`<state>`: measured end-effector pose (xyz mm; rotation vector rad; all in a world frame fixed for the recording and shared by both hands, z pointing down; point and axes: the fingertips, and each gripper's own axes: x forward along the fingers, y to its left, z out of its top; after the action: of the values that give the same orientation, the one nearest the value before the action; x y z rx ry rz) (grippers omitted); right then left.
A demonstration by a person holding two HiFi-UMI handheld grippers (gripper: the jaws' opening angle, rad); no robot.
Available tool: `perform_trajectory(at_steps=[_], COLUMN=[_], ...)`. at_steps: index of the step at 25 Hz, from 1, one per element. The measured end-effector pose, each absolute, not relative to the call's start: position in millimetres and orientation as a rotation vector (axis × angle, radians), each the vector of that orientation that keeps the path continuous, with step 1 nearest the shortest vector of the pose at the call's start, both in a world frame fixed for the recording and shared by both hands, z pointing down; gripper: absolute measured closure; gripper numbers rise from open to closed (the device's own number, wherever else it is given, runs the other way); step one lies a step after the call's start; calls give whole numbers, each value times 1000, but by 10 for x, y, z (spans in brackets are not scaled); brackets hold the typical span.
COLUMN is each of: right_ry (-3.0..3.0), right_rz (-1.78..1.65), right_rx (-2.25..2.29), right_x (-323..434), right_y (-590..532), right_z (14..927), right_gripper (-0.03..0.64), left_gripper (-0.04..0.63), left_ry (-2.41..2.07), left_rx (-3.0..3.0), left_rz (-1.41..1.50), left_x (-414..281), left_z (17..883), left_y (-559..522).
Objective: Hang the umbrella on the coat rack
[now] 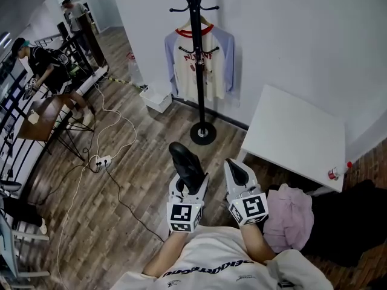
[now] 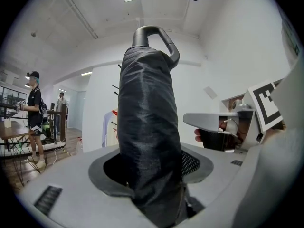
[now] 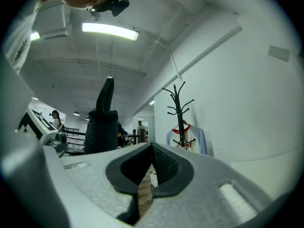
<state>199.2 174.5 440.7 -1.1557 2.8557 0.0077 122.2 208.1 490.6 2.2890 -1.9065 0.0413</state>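
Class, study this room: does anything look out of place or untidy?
A pink garment lies crumpled on the wood floor beside the white table, while cables and a power strip sprawl loose across it, easy to trip over.

A cream raglan shirt (image 1: 199, 62) with blue sleeves hangs at upper centre. The white desk (image 1: 296, 135) at right carries a red-capped bottle (image 1: 337, 172) on its lower corner. Below it, pink cloth (image 1: 290, 213) touches black fabric (image 1: 351, 222). A power strip (image 1: 100, 160) lies on the wood floor (image 1: 139, 180) at left.
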Motion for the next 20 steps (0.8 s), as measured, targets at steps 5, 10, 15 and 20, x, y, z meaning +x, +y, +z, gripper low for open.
perform_trajectory(at_steps=[5, 10, 15, 20], right_ry=[2854, 2843, 2823, 2793], right_rz=[11, 21, 32, 16], right_rx=[-1174, -1203, -1247, -1301], right_x=[1667, 1257, 857, 427], right_y=[1249, 628, -8, -622], right_z=[4432, 4442, 4309, 4229], right_gripper=[618, 617, 618, 617], left_gripper=[337, 337, 337, 337], left_ry=[-1877, -1871, -1843, -1800], left_rx=[2292, 2303, 2323, 2367], left_rz=[36, 47, 43, 57], left_x=[929, 500, 53, -388], left_z=[5000, 5026, 4919, 4815], left_y=[1610, 995, 320, -320])
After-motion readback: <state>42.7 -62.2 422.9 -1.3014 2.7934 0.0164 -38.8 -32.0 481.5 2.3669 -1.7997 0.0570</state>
